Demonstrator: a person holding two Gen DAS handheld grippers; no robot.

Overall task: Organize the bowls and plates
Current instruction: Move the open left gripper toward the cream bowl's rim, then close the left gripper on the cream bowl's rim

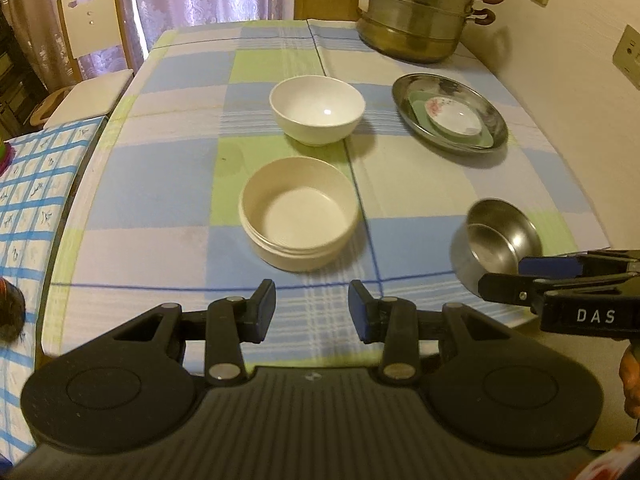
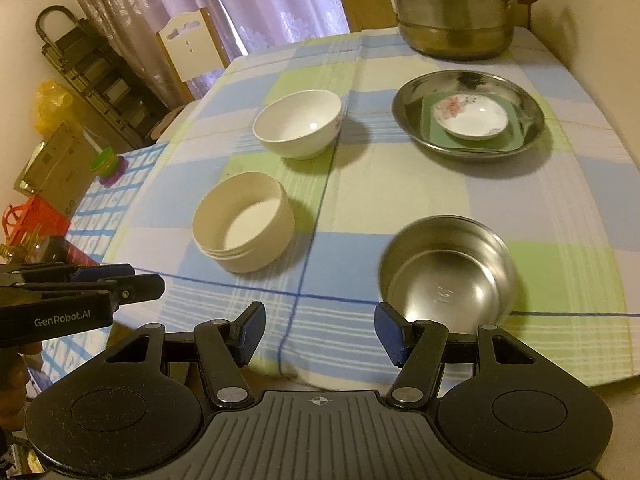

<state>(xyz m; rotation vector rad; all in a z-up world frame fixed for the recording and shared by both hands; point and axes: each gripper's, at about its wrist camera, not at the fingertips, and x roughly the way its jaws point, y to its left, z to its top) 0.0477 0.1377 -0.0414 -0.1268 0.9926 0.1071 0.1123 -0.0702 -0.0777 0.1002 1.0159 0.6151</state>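
Beside the straight-walled cream bowl (image 1: pixel 299 215): round white porcelain bowl (image 1: pixel 317 109) behind, steel bowl (image 2: pixel 447 268) right; left gripper (image 1: pixel 312 307) and right gripper (image 2: pixel 320 330) stood apart, empty.

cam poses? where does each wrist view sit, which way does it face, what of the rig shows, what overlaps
Left wrist: on the left gripper, tilted down at the cream tub; right gripper enters from the right.
Right wrist: on the right gripper, tilted down beside the steel bowl; left gripper and fingers at left.
Shared: tub, white bowl, steel plate, steamer pot.
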